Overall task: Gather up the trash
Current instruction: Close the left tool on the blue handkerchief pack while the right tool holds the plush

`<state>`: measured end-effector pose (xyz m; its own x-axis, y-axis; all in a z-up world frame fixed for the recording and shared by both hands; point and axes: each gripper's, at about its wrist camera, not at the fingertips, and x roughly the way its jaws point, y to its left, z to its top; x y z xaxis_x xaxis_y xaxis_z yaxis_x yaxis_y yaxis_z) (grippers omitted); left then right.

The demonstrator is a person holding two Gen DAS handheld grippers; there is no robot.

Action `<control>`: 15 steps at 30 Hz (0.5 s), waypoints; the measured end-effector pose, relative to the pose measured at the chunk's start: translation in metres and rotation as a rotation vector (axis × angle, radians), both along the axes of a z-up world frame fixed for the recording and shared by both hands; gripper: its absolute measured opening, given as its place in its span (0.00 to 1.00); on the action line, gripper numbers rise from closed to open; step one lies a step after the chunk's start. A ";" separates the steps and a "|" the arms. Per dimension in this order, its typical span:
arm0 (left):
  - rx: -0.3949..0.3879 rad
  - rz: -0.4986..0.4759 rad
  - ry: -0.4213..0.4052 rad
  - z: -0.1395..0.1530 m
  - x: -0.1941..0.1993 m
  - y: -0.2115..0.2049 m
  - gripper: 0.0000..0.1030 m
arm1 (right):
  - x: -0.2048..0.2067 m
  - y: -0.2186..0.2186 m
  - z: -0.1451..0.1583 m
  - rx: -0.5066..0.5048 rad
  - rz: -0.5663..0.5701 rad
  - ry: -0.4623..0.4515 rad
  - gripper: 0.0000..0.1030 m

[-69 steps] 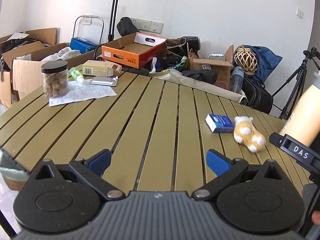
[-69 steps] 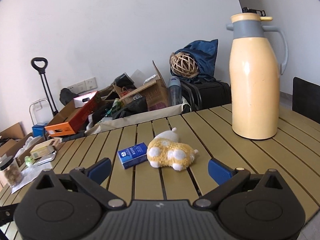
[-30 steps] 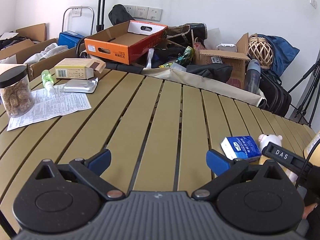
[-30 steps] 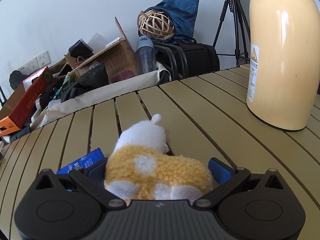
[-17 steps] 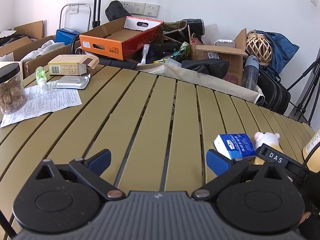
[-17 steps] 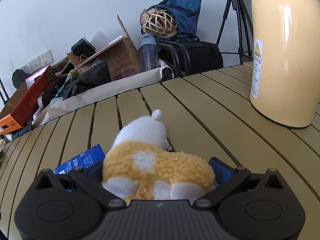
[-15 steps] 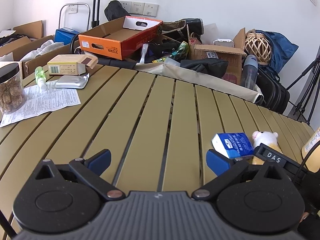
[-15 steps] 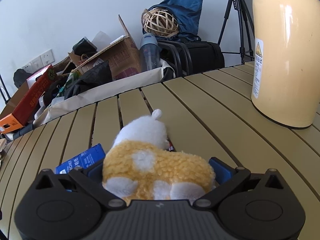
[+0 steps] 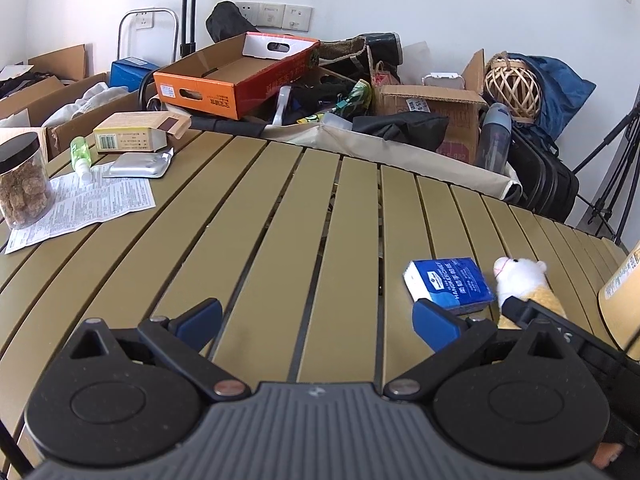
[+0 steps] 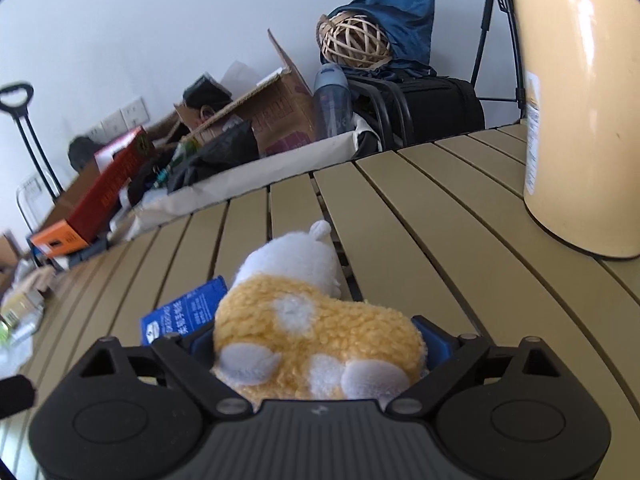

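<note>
A yellow-and-white plush toy lies on the slatted table, filling the gap of my right gripper. Its jaws are closing, and both blue pads press on the toy's sides. A blue tissue pack lies just left of the toy. In the left wrist view my left gripper hovers open over bare slats, with nothing between its fingers. There the tissue pack sits by its right finger, and the plush toy beyond it is half hidden by the other gripper.
At the far left lie a printed leaflet, a foil pouch, a small carton, a green bottle and a snack jar. A tall cream thermos stands to the right. Boxes and bags crowd behind the table.
The right jaws have come in against the plush toy, and that view has tilted. My left gripper has drifted a little, so the tissue pack now sits closer to its right finger.
</note>
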<state>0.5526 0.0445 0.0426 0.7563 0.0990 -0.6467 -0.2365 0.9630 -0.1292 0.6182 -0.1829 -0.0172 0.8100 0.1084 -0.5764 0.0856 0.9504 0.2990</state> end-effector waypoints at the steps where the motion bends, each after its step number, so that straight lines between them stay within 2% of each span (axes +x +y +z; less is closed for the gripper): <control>1: 0.004 -0.003 0.002 0.000 0.001 -0.003 1.00 | -0.003 -0.003 0.001 0.009 0.000 -0.008 0.91; 7: 0.008 -0.025 0.008 -0.001 0.008 -0.023 1.00 | -0.030 -0.029 0.011 0.043 -0.028 -0.087 0.91; 15: 0.021 -0.058 0.024 -0.007 0.035 -0.063 1.00 | -0.063 -0.080 0.011 0.079 -0.102 -0.144 0.91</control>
<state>0.5875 -0.0183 0.0357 0.7456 0.0696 -0.6628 -0.1834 0.9776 -0.1036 0.5548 -0.2625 -0.0061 0.8925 0.0613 -0.4468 0.1317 0.9121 0.3882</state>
